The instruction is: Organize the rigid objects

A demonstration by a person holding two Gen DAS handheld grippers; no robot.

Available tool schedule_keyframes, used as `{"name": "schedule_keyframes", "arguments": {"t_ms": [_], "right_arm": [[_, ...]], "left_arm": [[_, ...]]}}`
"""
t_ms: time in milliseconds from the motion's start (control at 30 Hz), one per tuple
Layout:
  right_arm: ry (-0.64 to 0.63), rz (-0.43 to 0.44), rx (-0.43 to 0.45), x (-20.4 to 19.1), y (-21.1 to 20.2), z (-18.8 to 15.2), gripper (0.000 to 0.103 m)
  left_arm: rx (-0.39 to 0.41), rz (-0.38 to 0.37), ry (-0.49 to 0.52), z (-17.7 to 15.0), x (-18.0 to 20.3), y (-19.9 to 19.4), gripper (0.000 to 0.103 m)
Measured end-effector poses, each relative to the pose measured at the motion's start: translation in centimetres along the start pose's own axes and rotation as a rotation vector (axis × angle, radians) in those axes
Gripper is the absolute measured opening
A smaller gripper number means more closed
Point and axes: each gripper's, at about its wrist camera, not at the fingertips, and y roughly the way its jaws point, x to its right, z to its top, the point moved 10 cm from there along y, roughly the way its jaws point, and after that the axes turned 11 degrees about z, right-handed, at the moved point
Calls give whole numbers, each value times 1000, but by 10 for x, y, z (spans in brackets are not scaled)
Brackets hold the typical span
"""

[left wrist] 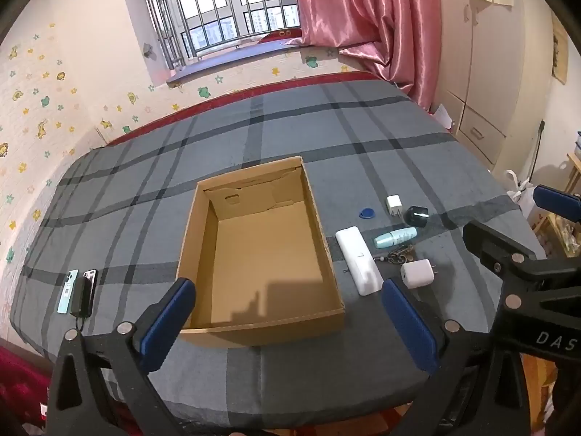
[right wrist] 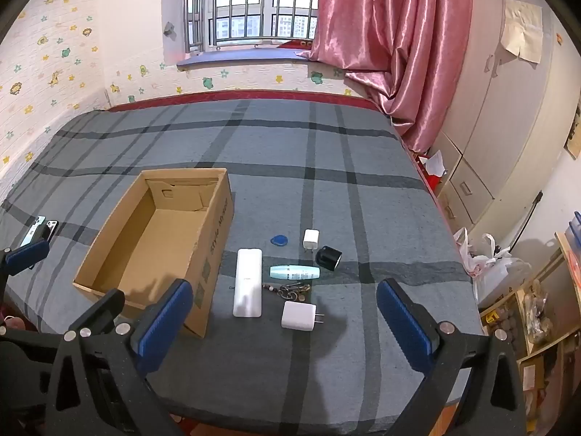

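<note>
I held both grippers, left [left wrist: 287,321] & right [right wrist: 285,321], fingers spread wide w/ nothing between, above the bed's near edge. Box [right wrist: 159,232] sat center-left, empty; chargers, remote [right wrist: 248,281], keys etc. lay lower center, prob. awaiting sorting.

— What's past my claws, beyond the job?
— A pink satin curtain [right wrist: 392,40] hanging right of the barred window [right wrist: 254,7], and star-and-animal stickers on the wall [left wrist: 47,116].
— And to my right?
— A pale wardrobe [right wrist: 508,109], with white plastic bags [right wrist: 494,265] on the floor beside wooden shelves [right wrist: 537,327].
</note>
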Motion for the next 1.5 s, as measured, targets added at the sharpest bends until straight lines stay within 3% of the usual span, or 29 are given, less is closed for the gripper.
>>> {"name": "schedule_keyframes", "arguments": {"t_ms": [1500], "right_arm": [[-17,5,26,-11,-10,1,103]], "left_arm": [[48,26,8,2,-3,-11,103]]}}
